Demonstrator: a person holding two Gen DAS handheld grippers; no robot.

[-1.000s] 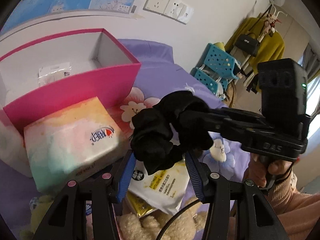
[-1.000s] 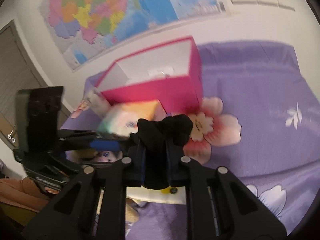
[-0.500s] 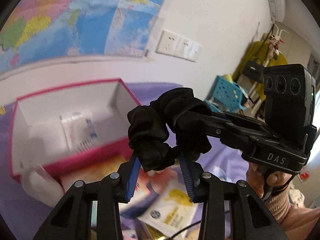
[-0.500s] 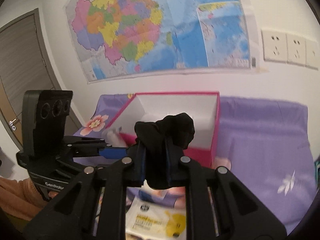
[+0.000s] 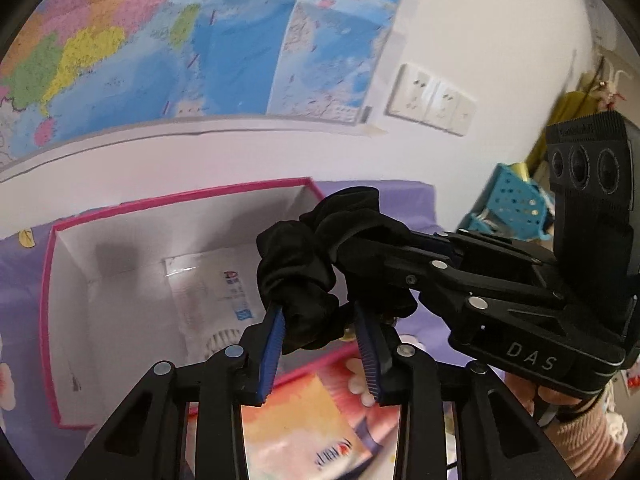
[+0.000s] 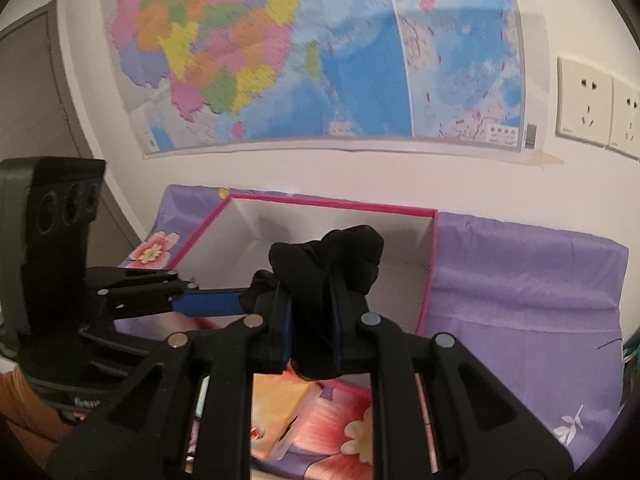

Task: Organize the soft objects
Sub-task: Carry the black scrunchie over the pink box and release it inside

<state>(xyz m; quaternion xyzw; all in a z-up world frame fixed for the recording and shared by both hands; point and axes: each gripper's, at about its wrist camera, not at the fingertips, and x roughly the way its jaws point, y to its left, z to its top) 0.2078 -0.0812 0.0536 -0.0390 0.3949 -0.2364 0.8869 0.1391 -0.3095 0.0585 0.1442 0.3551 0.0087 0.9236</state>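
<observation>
A black fabric scrunchie (image 5: 316, 264) hangs in the air above the pink box (image 5: 52, 320), held from both sides. My right gripper (image 6: 310, 312) is shut on it; it also shows in the left wrist view (image 5: 400, 256), reaching in from the right. My left gripper (image 5: 320, 340) has its blue pads on either side of the scrunchie's lower loop, with a small gap to the right pad. In the right wrist view the scrunchie (image 6: 332, 264) bulges above the jaws. A clear plastic packet (image 5: 212, 292) lies on the box floor.
A pastel tissue pack (image 5: 300, 428) lies in front of the box on the purple flowered cloth (image 6: 520, 312). A wall with a map (image 6: 320, 52) and sockets (image 6: 588, 104) stands right behind the box. A blue basket (image 5: 512, 208) sits far right.
Both grippers have risen with the scrunchie and moved over the pink box. The left jaws have narrowed around the scrunchie's lower loop. The right grip is unchanged.
</observation>
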